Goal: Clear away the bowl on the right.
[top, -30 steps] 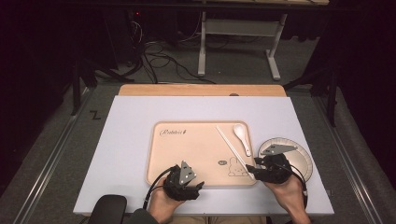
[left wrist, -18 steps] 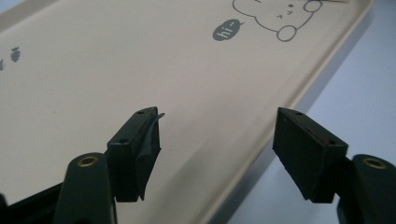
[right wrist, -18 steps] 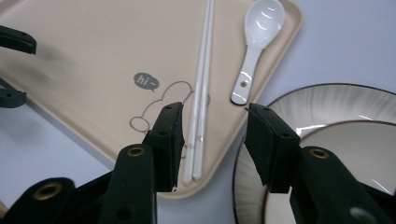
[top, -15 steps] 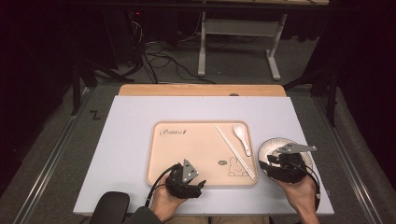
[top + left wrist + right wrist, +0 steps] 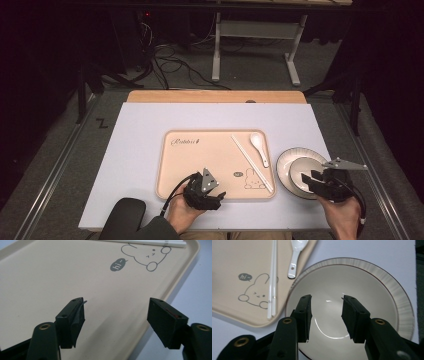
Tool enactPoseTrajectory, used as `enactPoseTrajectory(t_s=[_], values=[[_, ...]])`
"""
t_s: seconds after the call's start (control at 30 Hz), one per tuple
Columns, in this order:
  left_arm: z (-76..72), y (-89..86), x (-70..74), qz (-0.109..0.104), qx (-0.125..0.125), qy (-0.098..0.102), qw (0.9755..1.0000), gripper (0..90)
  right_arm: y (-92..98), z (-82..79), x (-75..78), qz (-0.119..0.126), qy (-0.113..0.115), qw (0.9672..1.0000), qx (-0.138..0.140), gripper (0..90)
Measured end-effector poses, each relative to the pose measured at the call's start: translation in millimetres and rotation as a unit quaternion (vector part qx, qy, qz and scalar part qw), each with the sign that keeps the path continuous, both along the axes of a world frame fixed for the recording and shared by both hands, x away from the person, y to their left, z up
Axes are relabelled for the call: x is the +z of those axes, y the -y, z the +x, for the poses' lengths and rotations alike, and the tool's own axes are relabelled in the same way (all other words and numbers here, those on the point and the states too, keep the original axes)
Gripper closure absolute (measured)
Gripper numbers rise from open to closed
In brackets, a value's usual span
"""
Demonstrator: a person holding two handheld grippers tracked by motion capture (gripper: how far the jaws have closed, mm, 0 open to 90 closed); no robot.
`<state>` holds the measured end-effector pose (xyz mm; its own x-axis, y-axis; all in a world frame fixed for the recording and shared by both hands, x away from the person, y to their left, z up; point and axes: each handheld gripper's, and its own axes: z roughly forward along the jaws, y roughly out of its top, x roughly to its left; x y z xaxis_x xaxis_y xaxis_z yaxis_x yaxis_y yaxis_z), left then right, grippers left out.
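Note:
A beige tray [image 5: 200, 160] with a rabbit print lies in the middle of the white table. White chopsticks [image 5: 250, 159] and a white spoon [image 5: 259, 145] lie on its right side. A round white dish [image 5: 285, 157] with a ribbed rim stands right of the tray. My right gripper [image 5: 311, 179] hovers over the dish's hollow [image 5: 362, 285], jaws [image 5: 326, 299] open and just closing, nothing between the pads. My left gripper [image 5: 212, 196] rests at the tray's front edge, open [image 5: 116, 302] over bare tray [image 5: 50, 277].
The chopsticks [image 5: 272, 277] and spoon [image 5: 295, 255] lie close to the dish's left rim. The tray's front right corner [image 5: 175, 282] sits beside my left jaws. A dark pad [image 5: 122, 215] lies at the table's front left. Bare table surrounds the tray.
My right gripper has moved right, from the tray's front right corner to above the dish. The left gripper has stayed at the tray's front edge.

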<state>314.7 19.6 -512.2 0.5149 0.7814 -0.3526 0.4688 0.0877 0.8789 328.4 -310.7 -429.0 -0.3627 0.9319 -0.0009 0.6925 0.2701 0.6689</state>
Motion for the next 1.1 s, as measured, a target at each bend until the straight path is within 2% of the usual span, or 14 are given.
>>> enactPoseTrajectory(t_s=[0.17, 0.3, 0.37, 0.43, 0.6, 0.67, 0.73, 0.83, 0.93, 1.03, 1.07, 1.1], values=[[2.3, 2.2, 1.6, -0.006, -0.004, -0.002, 1.0000, 29.5, 12.7, -5.9, 0.2, -0.005, 0.004, 0.9995, -0.032, 60.4], [3.3, 5.1, 1.3, -0.005, -0.018, -0.007, 0.9998, 29.3, 23.0, -9.8, 1.9, -0.015, 0.011, 0.9984, -0.053, 60.0], [2.8, 6.4, 1.8, -0.006, -0.020, -0.007, 0.9998, 29.3, 31.1, -9.8, 3.0, -0.009, 0.013, 0.9973, -0.072, 59.7], [2.6, 6.7, 1.9, -0.007, -0.022, -0.008, 0.9997, 29.2, 34.5, -8.5, 2.5, -0.007, 0.009, 0.9968, -0.079, 59.4], [0.6, 7.5, 0.8, 0.004, -0.030, -0.003, 0.9995, 29.1, 38.6, -5.8, 0.7, -0.018, 0.006, 0.9962, -0.085, 58.7], [-0.2, 8.3, 0.4, 0.004, -0.033, -0.002, 0.9994, 29.1, 42.1, -4.6, -1.0, -0.014, 0.003, 0.9958, -0.091, 58.6], [-1.2, 8.0, 0.3, 0.010, -0.036, 0.000, 0.9993, 29.2, 44.7, -3.0, -3.4, -0.014, -0.004, 0.9955, -0.093, 58.6], [-3.3, 8.4, 1.3, 0.004, -0.039, 0.004, 0.9992, 29.5, 48.2, 2.7, -8.4, -0.013, -0.017, 0.9953, -0.095, 58.4], [-5.3, 9.1, -0.4, 0.020, -0.044, 0.006, 0.9988, 29.5, 50.0, 9.0, -12.7, -0.011, -0.028, 0.9951, -0.095, 58.0], [-10.2, 12.4, -4.1, 0.047, -0.044, 0.033, 0.9974, 30.1, 50.7, 13.1, -16.5, -0.007, -0.037, 0.9951, -0.092, 56.8], [-12.6, 13.5, -4.8, 0.053, -0.049, 0.030, 0.9969, 30.3, 51.2, 13.6, -17.0, -0.006, -0.038, 0.9951, -0.091, 56.3], [-14.4, 14.2, -4.6, 0.049, -0.052, 0.024, 0.9971, 30.2, 51.5, 14.3, -17.6, -0.004, -0.040, 0.9949, -0.092, 55.9]])
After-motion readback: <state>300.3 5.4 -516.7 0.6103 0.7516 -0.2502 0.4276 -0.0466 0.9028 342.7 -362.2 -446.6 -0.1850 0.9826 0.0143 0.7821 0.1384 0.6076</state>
